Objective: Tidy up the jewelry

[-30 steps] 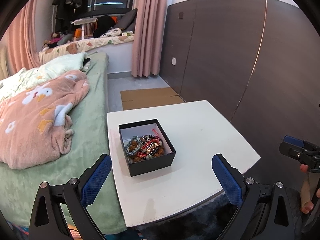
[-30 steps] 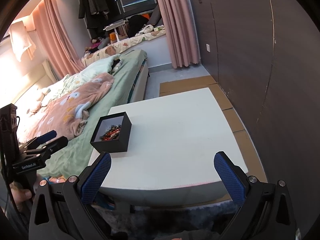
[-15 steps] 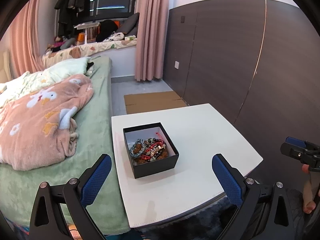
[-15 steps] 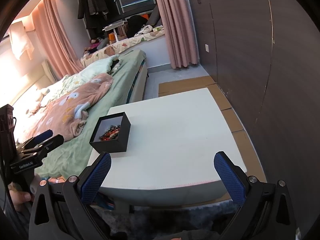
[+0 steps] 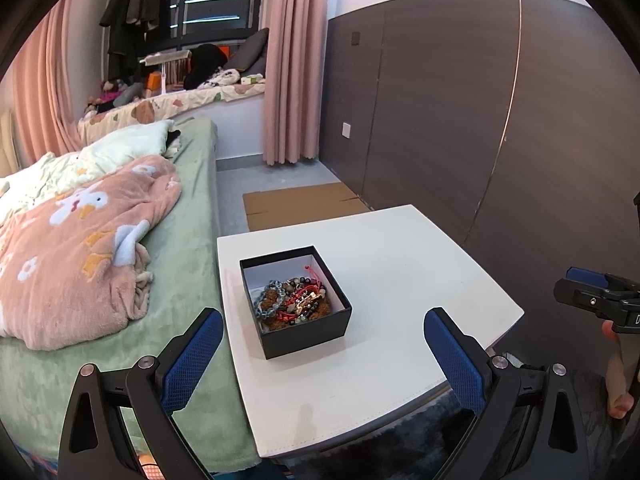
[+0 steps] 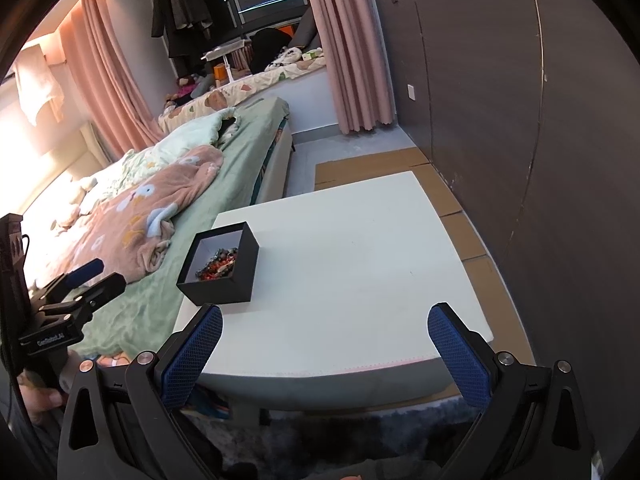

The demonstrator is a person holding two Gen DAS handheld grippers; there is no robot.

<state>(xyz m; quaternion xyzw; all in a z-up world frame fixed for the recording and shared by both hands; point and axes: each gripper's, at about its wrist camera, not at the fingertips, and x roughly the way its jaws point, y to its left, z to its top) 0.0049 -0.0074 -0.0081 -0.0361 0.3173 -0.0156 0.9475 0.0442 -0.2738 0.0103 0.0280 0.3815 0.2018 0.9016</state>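
Observation:
A black open box (image 5: pixel 296 300) with a white lining stands on the left part of the white table (image 5: pixel 400 280). Inside lies a tangle of bead bracelets and red cords (image 5: pixel 294 300). My left gripper (image 5: pixel 324 360) is open, held short of the table's near edge, with the box ahead between its blue pads. In the right wrist view the box (image 6: pixel 220 266) sits far left on the table (image 6: pixel 360 264). My right gripper (image 6: pixel 326 356) is open and empty over the near edge. Each gripper shows at the other view's side, held by a hand.
A bed with a green sheet (image 5: pixel 188 240) and a pink blanket (image 5: pixel 80 248) borders the table's left side. A dark panelled wall (image 5: pixel 500 120) runs along the right. Flattened cardboard (image 5: pixel 300 204) lies on the floor behind the table. A dark rug (image 6: pixel 360 432) lies under the near edge.
The left wrist view has risen and turned a little right, so the box sits slightly further right in it. The right wrist view has crept closer. Both grippers stay open.

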